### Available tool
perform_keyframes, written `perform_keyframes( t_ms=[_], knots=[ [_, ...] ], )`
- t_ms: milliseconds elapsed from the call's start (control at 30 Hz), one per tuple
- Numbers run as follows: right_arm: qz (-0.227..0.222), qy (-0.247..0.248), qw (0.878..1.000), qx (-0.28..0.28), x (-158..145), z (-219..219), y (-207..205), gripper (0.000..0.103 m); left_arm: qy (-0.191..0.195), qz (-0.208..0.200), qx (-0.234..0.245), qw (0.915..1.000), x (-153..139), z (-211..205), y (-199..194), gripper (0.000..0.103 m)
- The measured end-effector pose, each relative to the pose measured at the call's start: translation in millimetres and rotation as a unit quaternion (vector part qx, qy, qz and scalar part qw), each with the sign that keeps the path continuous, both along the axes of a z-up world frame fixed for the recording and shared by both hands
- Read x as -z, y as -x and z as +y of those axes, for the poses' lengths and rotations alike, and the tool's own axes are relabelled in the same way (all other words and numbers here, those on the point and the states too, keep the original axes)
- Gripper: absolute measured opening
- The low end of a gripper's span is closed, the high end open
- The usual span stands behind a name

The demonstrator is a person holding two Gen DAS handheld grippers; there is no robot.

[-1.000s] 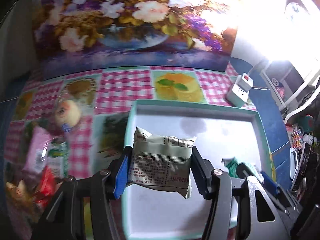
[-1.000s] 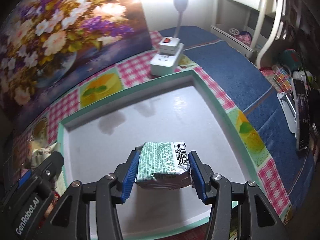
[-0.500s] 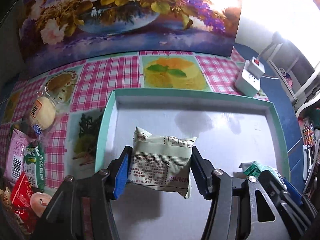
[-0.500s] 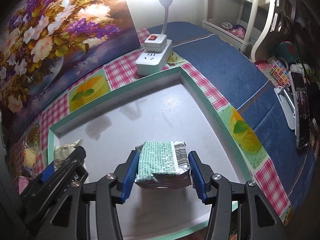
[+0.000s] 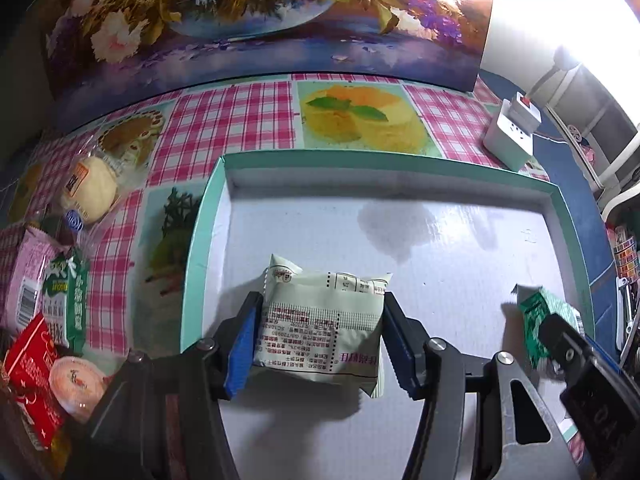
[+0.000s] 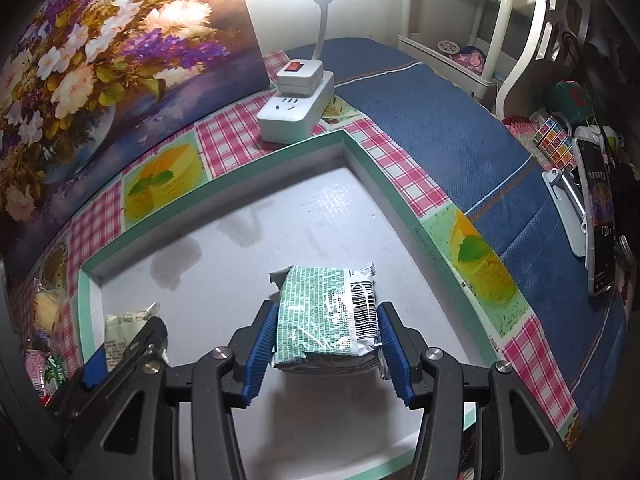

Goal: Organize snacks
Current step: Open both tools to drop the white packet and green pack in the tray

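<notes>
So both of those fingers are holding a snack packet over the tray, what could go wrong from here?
The pale packet in the left gripper hangs tilted, held only by its sides, so it might slip or land crooked. The right gripper with the green packet is close beside it over the same tray, so the two could bump when letting go. Squeezing soft packets may also crush what is inside.

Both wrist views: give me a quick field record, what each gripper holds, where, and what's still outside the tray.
left gripper: shut on cream packet, over tray
right gripper: shut on green packet, over the tray
tray contents: nothing lying loose in view
outside tray: bun, pink packet, red packet
</notes>
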State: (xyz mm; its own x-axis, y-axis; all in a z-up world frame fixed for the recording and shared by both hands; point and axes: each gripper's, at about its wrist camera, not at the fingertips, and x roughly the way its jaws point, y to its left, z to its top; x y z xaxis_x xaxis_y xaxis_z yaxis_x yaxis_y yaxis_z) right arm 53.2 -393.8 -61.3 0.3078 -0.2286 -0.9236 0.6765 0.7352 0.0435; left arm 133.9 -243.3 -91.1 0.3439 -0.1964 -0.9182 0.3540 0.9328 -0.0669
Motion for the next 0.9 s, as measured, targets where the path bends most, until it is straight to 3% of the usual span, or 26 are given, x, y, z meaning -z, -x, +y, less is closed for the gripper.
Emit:
perform_keyframes(
  t_ms=[367, 467, 500, 600, 733, 833, 900],
  knots=[
    [0.005, 0.007, 1.0, -0.016, 0, 2, 0, 0.054, 0.015, 0.027, -0.018, 0.9994, -4, 16, 18, 0.059],
    [0.002, 0.009, 1.0, -0.014, -2, 1, 1, 0.057, 0.037, 0.04, -0.023, 0.9982, -7, 20, 20, 0.06],
    [0.001, 0.011, 1.0, -0.014, -3, 1, 1, 0.063, 0.04, 0.041, -0.028, 0.998, -9, 22, 20, 0.061],
    [-0.003, 0.015, 1.0, -0.018, -6, 2, 3, 0.069, 0.046, 0.038, -0.05, 0.997, -14, 31, 21, 0.072],
    [-0.009, 0.014, 0.999, -0.027, -8, 8, 4, 0.071, 0.075, 0.037, -0.08, 0.9933, -27, 48, 20, 0.074],
    [-0.012, 0.013, 0.999, -0.035, -9, 13, 6, 0.079, 0.075, 0.023, -0.092, 0.9926, -38, 58, 23, 0.081],
    [-0.017, 0.012, 0.999, -0.043, -9, 17, 7, 0.082, 0.052, 0.005, -0.104, 0.9932, -46, 67, 27, 0.092]
  ],
)
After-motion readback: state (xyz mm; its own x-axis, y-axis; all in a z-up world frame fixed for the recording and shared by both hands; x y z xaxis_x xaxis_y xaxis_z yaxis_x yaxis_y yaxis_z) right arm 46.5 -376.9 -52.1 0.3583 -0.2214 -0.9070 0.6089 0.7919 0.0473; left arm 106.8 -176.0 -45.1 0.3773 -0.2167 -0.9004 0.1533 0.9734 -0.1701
